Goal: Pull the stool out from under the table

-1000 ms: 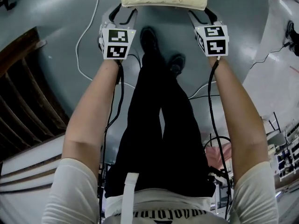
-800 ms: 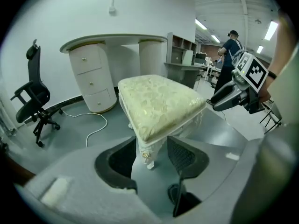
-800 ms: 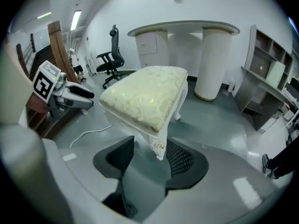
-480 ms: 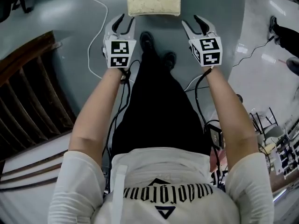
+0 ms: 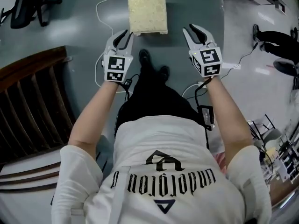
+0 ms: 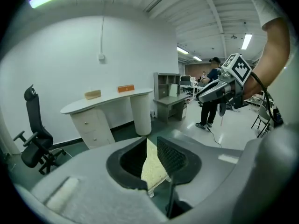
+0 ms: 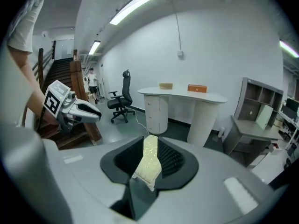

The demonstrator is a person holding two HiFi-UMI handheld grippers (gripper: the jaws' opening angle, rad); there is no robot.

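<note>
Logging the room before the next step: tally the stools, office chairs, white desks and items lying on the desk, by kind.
stool: 1
black office chair: 1
white desk: 1
items on the desk: 2 (tan block, orange box)
Total: 5

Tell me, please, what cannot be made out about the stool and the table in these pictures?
- Stool legs: head view, hidden beneath its own cream seat.
- Table: head view, beyond the top edge; it shows only in the gripper views.
- Tan item and orange item on the tabletop: both gripper views, too small to identify.
</note>
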